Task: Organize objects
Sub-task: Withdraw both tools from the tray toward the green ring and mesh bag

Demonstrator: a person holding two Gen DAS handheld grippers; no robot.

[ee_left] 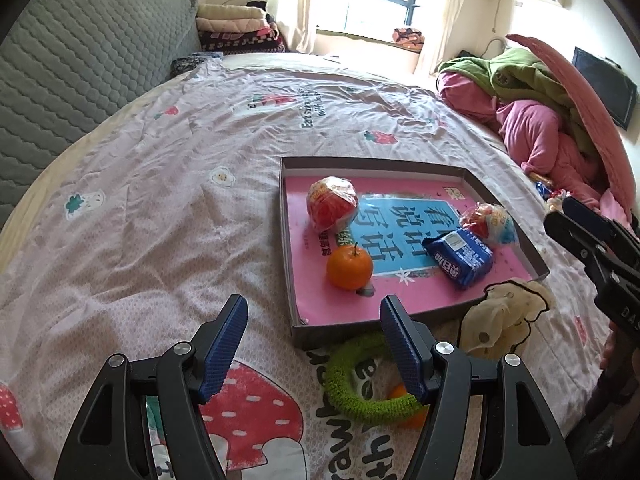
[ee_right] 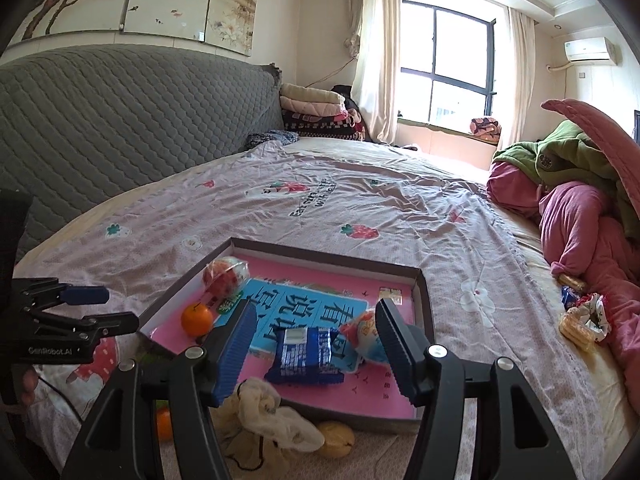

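Note:
A shallow cardboard tray (ee_left: 290,240) (ee_right: 426,300) with a pink printed floor lies on the bed. In it sit an orange (ee_left: 349,267) (ee_right: 196,319), a red wrapped ball (ee_left: 332,202) (ee_right: 224,276), a blue snack packet (ee_left: 460,258) (ee_right: 306,356) and a smaller wrapped sweet (ee_left: 486,220) (ee_right: 362,334). My left gripper (ee_left: 314,308) hovers open over the tray's near left corner, nothing between its fingers. My right gripper (ee_right: 314,314) hangs open above the blue packet, not touching it. Before the tray lie a green fuzzy ring (ee_left: 352,384), a second orange (ee_left: 404,400) (ee_right: 163,424), a cream cloth pouch (ee_left: 504,316) (ee_right: 264,412) and a yellow fruit (ee_right: 335,438).
A grey quilted headboard (ee_left: 80,80) lines the left side. Pink and green bedding (ee_left: 532,120) (ee_right: 580,208) is heaped at the right, with snack packs (ee_right: 580,316) beside it. A person's hand (ee_right: 28,386) holds the left gripper. Folded blankets (ee_right: 316,116) are stacked by the window.

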